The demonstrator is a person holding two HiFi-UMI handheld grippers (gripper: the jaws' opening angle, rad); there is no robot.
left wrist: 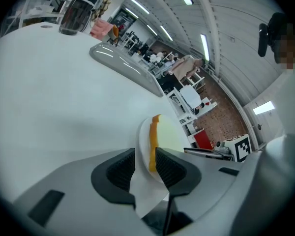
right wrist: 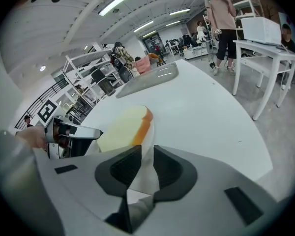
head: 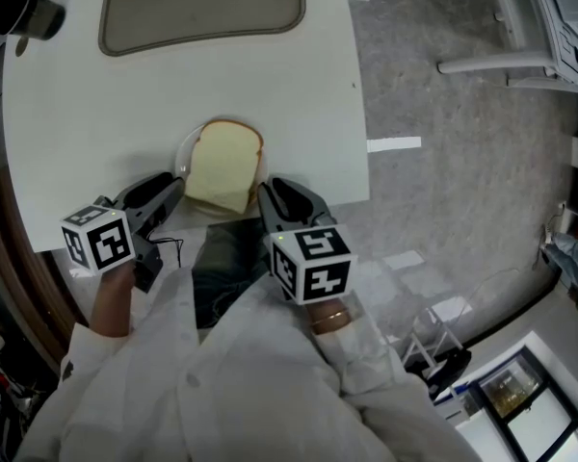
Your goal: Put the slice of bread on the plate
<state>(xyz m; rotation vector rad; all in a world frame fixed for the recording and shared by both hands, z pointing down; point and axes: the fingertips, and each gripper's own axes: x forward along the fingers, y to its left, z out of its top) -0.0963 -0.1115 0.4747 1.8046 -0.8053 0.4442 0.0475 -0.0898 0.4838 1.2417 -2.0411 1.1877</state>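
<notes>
sitting on plate (head: 180, 159): slice of bread (head: 226, 166); tray (head: 202, 12) beyond

White shirt (head: 222, 393), grey hand-held grippers (head: 176, 187), black-white marker cubes (head: 98, 239)

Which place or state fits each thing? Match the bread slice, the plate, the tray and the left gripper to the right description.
Things:
1. bread slice
2. plate
3. tray
4. left gripper

Places or states:
a. at the far side of the table
b. lying on the plate
c. jaws apart
d. at the table's near edge

Pairs: 1-b; 2-d; 3-a; 4-c
</notes>
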